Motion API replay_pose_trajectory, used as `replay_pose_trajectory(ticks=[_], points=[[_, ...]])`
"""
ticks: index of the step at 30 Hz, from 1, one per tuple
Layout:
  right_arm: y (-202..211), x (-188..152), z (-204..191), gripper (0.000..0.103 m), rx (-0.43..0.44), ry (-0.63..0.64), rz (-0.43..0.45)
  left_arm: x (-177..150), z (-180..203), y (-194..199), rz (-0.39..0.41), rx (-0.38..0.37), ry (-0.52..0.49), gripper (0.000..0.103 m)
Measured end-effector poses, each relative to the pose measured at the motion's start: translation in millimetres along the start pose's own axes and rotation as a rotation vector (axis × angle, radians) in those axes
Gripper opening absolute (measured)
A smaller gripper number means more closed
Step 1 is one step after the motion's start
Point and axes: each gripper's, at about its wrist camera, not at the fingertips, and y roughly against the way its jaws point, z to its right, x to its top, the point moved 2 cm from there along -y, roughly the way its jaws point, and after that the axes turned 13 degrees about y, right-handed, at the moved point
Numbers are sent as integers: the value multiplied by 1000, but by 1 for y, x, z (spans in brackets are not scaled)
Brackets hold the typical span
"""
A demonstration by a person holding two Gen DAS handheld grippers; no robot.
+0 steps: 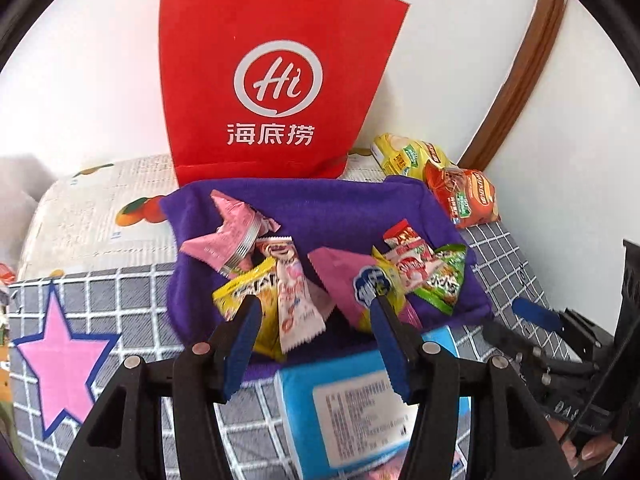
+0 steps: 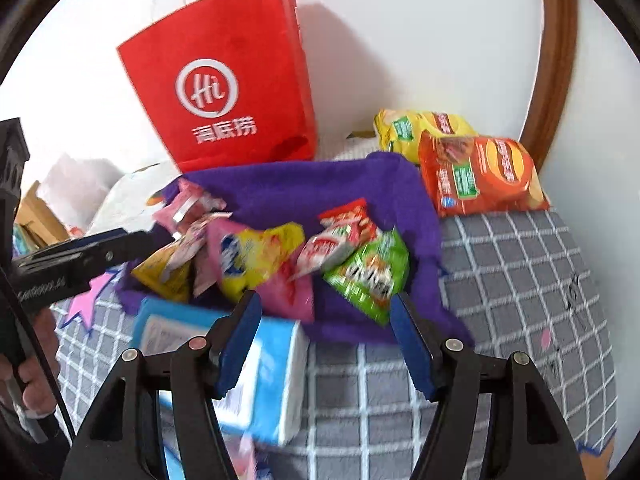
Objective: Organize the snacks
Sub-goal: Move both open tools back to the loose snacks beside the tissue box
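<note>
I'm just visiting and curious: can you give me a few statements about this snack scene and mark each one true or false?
1. A red paper bag stands behind the purple fabric bin. True.
2. The purple fabric bin is empty. False: several small snack packets lie in it, among them a green packet.
3. The orange chip bag lies outside the bin. True.
4. The left gripper holds a packet between its fingers. False: its fingers are apart with nothing gripped.
5. The tablecloth is plain white. False: it is grey with a white grid.
</note>
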Motion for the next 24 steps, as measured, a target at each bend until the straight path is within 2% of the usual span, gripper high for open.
replay_pose_trajectory(ticks=[4, 10, 13, 17, 24], points=[[15, -23, -13, 67, 8, 28, -18, -15, 1, 23, 12, 10, -6, 55], [23, -60, -40, 69, 92, 34, -55, -40, 1, 46, 26, 43, -25, 57], [18, -74, -56, 71, 90, 58, -85, -52, -3, 54, 20, 63, -33, 57], [2, -89, -71, 72, 134, 65, -142, -63, -10, 61, 19, 88, -40, 57], [-20, -94, -87, 72, 164, 65, -179, -79, -24, 61, -5, 118, -34, 57]])
